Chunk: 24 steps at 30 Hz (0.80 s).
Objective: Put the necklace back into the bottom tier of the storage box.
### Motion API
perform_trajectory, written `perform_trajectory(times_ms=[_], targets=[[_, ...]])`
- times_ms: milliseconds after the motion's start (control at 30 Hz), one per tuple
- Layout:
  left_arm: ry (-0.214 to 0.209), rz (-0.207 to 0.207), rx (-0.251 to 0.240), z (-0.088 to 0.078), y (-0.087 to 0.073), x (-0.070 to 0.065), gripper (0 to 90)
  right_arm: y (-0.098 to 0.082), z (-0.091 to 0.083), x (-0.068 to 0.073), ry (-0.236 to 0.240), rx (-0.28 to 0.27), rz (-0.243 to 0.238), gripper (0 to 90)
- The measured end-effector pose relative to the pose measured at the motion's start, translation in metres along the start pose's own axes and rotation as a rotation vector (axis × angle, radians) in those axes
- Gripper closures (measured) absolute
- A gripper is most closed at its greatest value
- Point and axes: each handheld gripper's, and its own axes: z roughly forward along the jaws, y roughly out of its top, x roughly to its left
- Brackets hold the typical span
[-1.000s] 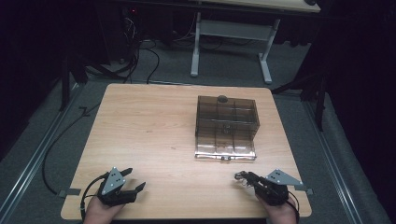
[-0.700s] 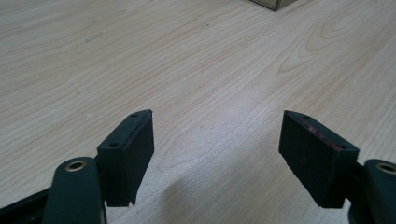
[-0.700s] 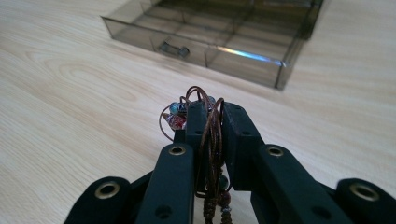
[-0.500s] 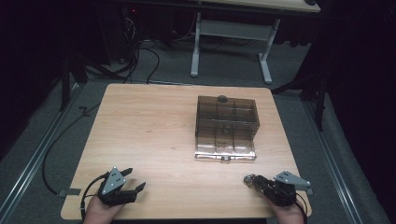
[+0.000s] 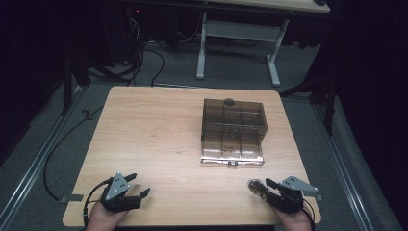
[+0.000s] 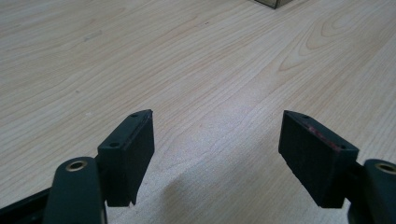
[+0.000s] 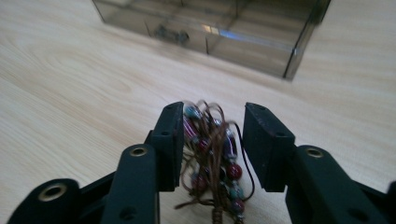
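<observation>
The beaded cord bundle [image 7: 212,156] is sitting between the right gripper's [image 7: 212,140] half-closed jaws (whether they're pinching it, I cannot tell), near the table's [image 5: 154,125] front edge, before the smoky plastic box [image 5: 233,126]. The left gripper [image 6: 217,154] is gaping wide, holding nothing.

- Surface [image 5: 159,139]: pale blond wood, fine straight grain with looping swirls; lower centre of the high view.
- Box [image 5: 234,126]: smoke-brown, see-through, darker lines of inner dividers; a small dark knob on top; centre right of the high view.
- Left tool [image 6: 217,154]: matt black jaws, a thin red line along the edge of the right-hand one, brass-coloured rivet rings; bottom of the left gripper view.
- Right tool [image 7: 212,142]: matt black, the same brass rings; bottom of the right gripper view.
- Beaded cord bundle [image 7: 210,156]: brown cords, beads in red, dark red and teal.
- Plates on both tools: light grey with dark dots.
- Floor [image 5: 57,159]: dull grey carpet.
</observation>
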Motion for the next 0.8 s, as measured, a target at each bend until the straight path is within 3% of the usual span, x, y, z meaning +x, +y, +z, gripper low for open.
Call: perform_trajectory(times_ms=[33, 167, 200, 233, 300, 333, 400, 500, 567, 600, 633, 800], targets=[[0.0, 0.0, 0.0, 0.0, 0.0, 0.0, 27.2, 0.003, -0.008, 0.001, 0.017, -0.037, 0.0, 56.1], [0.0, 0.0, 0.0, 0.0, 0.0, 0.0, 27.2, 0.006, -0.021, -0.002, 0.014, -0.081, 0.008, 57.9], [0.002, 0.0, 0.0, 0.0, 0.0, 0.0, 27.2, 0.005, -0.029, -0.006, 0.004, -0.09, 0.023, 67.4], [0.002, 0.0, 0.001, 0.0, 0.0, 0.0, 27.2, 0.005, -0.029, -0.006, 0.004, -0.09, 0.023, 67.4], [0.002, 0.002, 0.004, 0.001, 0.0, 0.0, 27.3, -0.002, -0.028, -0.012, -0.007, -0.043, 0.054, 81.5], [0.002, 0.002, 0.004, 0.001, 0.0, 0.0, 27.3, -0.002, -0.028, -0.012, -0.007, -0.043, 0.054, 81.5], [0.003, 0.001, 0.009, 0.001, 0.0, 0.0, 27.3, -0.004, -0.016, -0.009, -0.002, 0.024, 0.031, 87.8], [0.004, 0.002, 0.008, 0.001, 0.0, 0.0, 27.4, -0.001, -0.01, -0.003, 0.003, 0.043, 0.007, 89.4], [0.003, 0.002, 0.008, 0.001, 0.0, 0.0, 27.4, 0.003, 0.006, 0.01, 0.019, 0.087, -0.036, 90.0], [0.002, 0.002, 0.009, 0.001, 0.0, 0.0, 27.4, 0.003, 0.006, 0.01, 0.019, 0.087, -0.036, 90.0], [0.002, 0.003, 0.008, 0.001, 0.0, 0.0, 27.4, 0.002, 0.019, 0.016, 0.027, 0.126, -0.06, 90.0], [0.0, 0.003, 0.003, 0.001, 0.0, 0.0, 27.5, 0.0, 0.03, 0.018, 0.023, 0.161, -0.072, 90.0]])
